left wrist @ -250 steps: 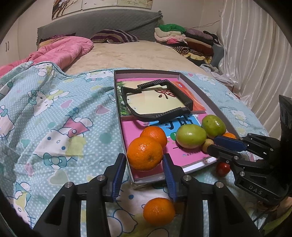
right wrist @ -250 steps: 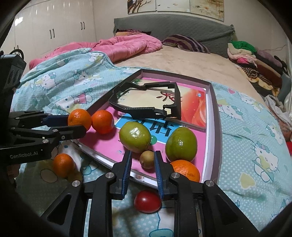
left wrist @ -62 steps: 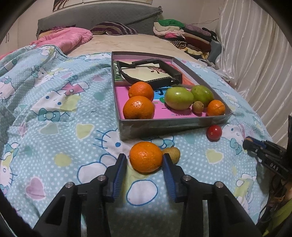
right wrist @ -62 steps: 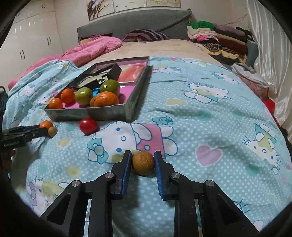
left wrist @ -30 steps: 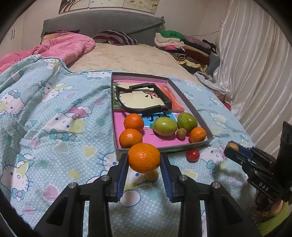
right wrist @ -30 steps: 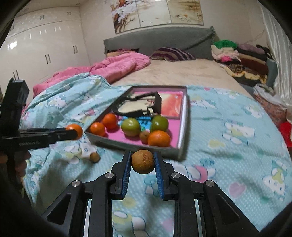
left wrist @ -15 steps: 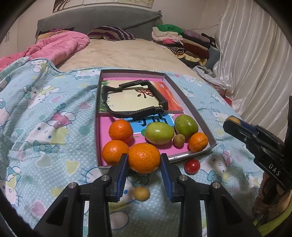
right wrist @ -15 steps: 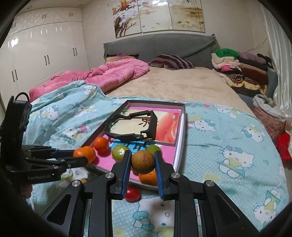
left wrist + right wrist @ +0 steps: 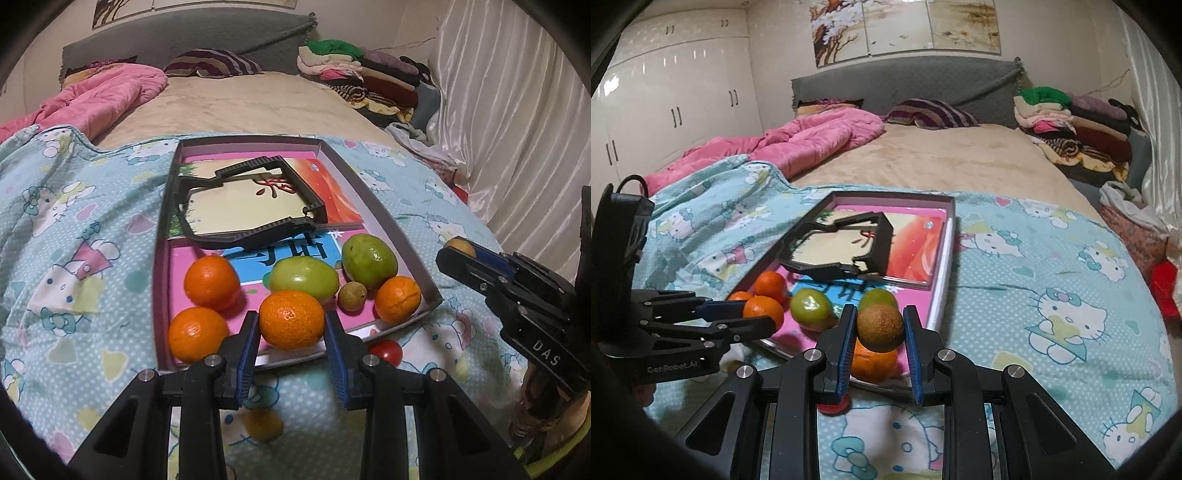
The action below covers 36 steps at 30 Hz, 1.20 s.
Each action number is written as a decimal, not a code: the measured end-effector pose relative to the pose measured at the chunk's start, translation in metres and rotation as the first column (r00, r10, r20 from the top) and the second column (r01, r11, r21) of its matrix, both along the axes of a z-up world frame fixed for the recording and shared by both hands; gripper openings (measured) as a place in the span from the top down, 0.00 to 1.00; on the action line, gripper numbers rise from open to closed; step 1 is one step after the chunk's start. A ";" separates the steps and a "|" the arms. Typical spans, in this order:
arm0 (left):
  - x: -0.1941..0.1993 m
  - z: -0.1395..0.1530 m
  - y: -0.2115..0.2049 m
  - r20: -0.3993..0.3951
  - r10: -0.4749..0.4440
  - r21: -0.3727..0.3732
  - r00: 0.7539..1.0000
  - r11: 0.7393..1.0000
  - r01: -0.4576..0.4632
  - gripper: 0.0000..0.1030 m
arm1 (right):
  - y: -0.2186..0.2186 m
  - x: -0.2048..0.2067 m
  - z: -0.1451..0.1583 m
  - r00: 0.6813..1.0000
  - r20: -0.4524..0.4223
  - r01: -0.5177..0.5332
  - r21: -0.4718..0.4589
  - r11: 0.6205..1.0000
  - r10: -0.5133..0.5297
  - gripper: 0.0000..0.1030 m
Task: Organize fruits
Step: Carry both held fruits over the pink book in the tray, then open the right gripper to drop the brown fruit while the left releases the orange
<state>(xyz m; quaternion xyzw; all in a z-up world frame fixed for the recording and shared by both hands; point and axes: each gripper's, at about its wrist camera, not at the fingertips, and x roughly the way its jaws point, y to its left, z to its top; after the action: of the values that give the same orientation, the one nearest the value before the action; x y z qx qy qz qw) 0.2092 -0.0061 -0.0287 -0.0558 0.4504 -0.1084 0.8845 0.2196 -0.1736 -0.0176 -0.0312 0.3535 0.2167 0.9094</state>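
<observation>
The left gripper (image 9: 291,330) clamps a dimpled, glossy mandarin orange (image 9: 291,319) between its blue ribbed pads, held above the near edge of the shallow rectangular cardboard tray (image 9: 376,218). The right gripper (image 9: 880,334) is closed on a small round brown fruit (image 9: 881,326) with a rough, matte, speckled skin, held over the tray's near corner.

The tray lies on a soft cotton bedspread (image 9: 85,229) printed with cartoon cats and dots. Its floor is smooth pink and blue printed card, and at 12 o'clock in it rests an angular black plastic frame (image 9: 251,206). In the near half, seen from the left wrist: two round oranges (image 9: 212,282) at 9 o'clock of the held one, two smooth oval green fruits (image 9: 303,278) at 12 to 1 o'clock, a small brownish-green fruit (image 9: 352,295) and another orange (image 9: 398,299) at 3 o'clock.

Outside the tray, a shiny red cherry tomato (image 9: 386,352) lies at 4 o'clock, just beside the rim, and a blurred yellowish fruit (image 9: 264,424) lies at 6 o'clock.
</observation>
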 end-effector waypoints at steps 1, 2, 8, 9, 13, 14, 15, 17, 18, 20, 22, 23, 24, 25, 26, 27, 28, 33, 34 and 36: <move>0.001 -0.001 -0.002 -0.002 -0.003 0.001 1.000 1.000 0.003 0.66 | -0.001 0.001 -0.002 1.000 -0.004 0.003 -0.003 1.000 -0.003 0.75; 0.003 -0.002 -0.003 -0.003 -0.003 0.003 1.000 1.000 0.003 0.66 | -0.002 0.002 -0.004 1.000 -0.007 0.005 -0.007 1.000 -0.005 0.75; 0.008 -0.004 -0.007 0.004 0.000 0.021 1.000 1.000 0.000 0.66 | -0.007 0.010 -0.015 0.999 -0.023 0.029 -0.012 0.999 -0.030 0.75; 0.009 -0.004 -0.007 0.004 0.002 0.024 1.000 1.000 -0.002 0.66 | -0.008 0.011 -0.018 0.999 -0.029 0.033 -0.011 0.999 -0.033 0.75; 0.011 -0.006 -0.005 0.001 0.012 0.027 1.000 1.000 -0.012 0.66 | -0.009 0.016 -0.025 0.998 -0.040 0.041 -0.018 0.999 -0.042 0.75; 0.012 -0.007 -0.004 -0.003 0.016 0.028 1.000 0.999 -0.016 0.66 | -0.009 0.017 -0.026 0.998 -0.044 0.041 -0.018 0.999 -0.042 0.75; 0.013 -0.008 -0.003 -0.007 0.020 0.027 1.000 0.999 -0.020 0.66 | -0.009 0.018 -0.026 0.998 -0.046 0.039 -0.018 0.999 -0.039 0.75; 0.014 -0.010 -0.002 -0.013 0.024 0.025 1.000 0.999 -0.024 0.66 | -0.008 0.020 -0.029 0.998 -0.056 0.025 -0.023 0.999 -0.026 0.75; 0.014 -0.010 -0.001 -0.014 0.025 0.025 1.000 0.999 -0.024 0.66 | -0.007 0.021 -0.031 0.998 -0.063 0.021 -0.030 0.999 -0.023 0.75; 0.015 -0.011 -0.001 -0.016 0.025 0.026 1.000 0.999 -0.025 0.66 | -0.006 0.024 -0.033 0.997 -0.070 0.016 -0.035 0.999 -0.019 0.75; 0.015 -0.012 0.000 -0.014 0.028 0.024 1.000 0.999 -0.028 0.66 | -0.006 0.027 -0.033 0.997 -0.076 0.016 -0.031 0.999 -0.019 0.75; 0.015 -0.012 0.000 -0.013 0.027 0.022 1.000 0.999 -0.027 0.66 | -0.005 0.028 -0.033 0.997 -0.076 0.016 -0.030 0.999 -0.018 0.75; 0.015 -0.012 0.000 -0.012 0.027 0.022 1.000 0.999 -0.027 0.66 | -0.005 0.031 -0.035 0.997 -0.080 0.017 -0.031 0.999 -0.020 0.75; 0.015 -0.012 0.000 -0.012 0.028 0.023 1.000 0.999 -0.027 0.66 | -0.005 0.031 -0.035 0.997 -0.078 0.018 -0.032 0.999 -0.020 0.75; 0.016 -0.012 -0.001 -0.010 0.026 0.025 1.000 0.999 -0.026 0.65 | -0.004 0.030 -0.035 0.997 -0.077 0.017 -0.031 0.999 -0.020 0.74; 0.016 -0.012 -0.001 -0.009 0.026 0.026 1.000 0.999 -0.026 0.65 | -0.004 0.030 -0.035 0.997 -0.077 0.014 -0.030 0.999 -0.016 0.74; 0.016 -0.012 -0.001 -0.008 0.027 0.026 1.000 0.999 -0.027 0.65 | -0.004 0.030 -0.035 0.997 -0.076 0.012 -0.030 0.999 -0.014 0.74; 0.016 -0.013 -0.002 -0.004 0.030 0.029 1.000 0.999 -0.029 0.65 | -0.003 0.028 -0.035 0.997 -0.078 0.007 -0.021 1.000 -0.008 0.73; 0.016 -0.013 -0.003 -0.003 0.030 0.030 1.000 0.999 -0.029 0.65 | -0.003 0.028 -0.035 0.997 -0.079 0.006 -0.019 1.000 -0.007 0.73; 0.017 -0.013 -0.003 -0.002 0.031 0.030 1.000 0.999 -0.030 0.65 | -0.003 0.028 -0.035 0.997 -0.077 0.005 -0.019 1.000 -0.007 0.72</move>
<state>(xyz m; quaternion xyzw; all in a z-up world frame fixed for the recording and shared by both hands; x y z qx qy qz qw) 0.2257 -0.0093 -0.0415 -0.0497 0.4522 -0.0881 0.8862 0.2473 -0.1762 -0.0525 -0.0305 0.3906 0.2116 0.8954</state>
